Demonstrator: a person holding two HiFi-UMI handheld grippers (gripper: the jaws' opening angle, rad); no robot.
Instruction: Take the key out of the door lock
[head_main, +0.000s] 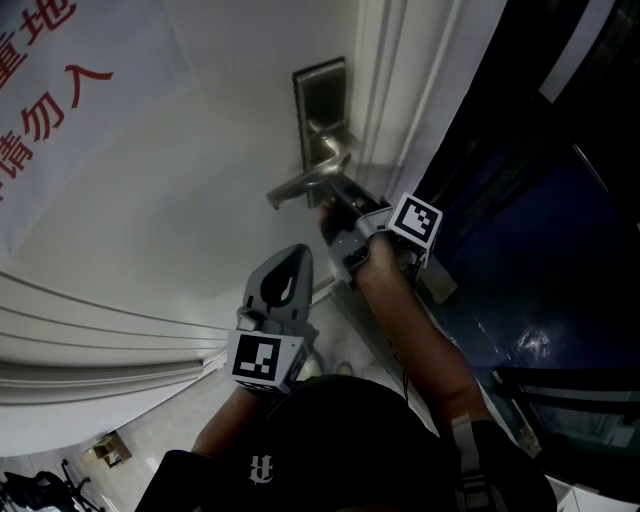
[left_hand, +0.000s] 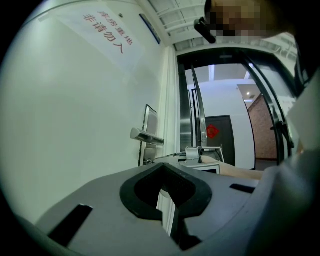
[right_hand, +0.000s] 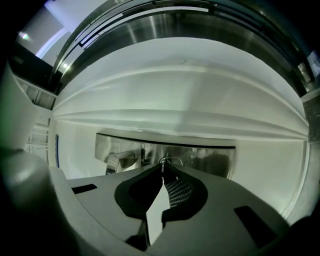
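A steel lock plate (head_main: 320, 100) with a lever handle (head_main: 303, 185) is fixed on the white door (head_main: 200, 170). My right gripper (head_main: 331, 208) is pressed up to the plate just under the lever. In the right gripper view its jaws (right_hand: 163, 169) are closed on the thin key, whose wire ring (right_hand: 170, 160) shows at the tips against the plate (right_hand: 210, 157). The keyhole itself is hidden by the jaws. My left gripper (head_main: 297, 252) hangs lower, off the door, shut and empty (left_hand: 162, 166). From it I see the lever (left_hand: 146, 136) and the right gripper (left_hand: 196, 153).
The door frame (head_main: 400, 90) runs right beside the lock, with a dark glass panel (head_main: 540, 200) further right. A white notice with red characters (head_main: 50, 100) hangs on the door at the left. A dark doorway (left_hand: 220, 140) lies beyond the frame.
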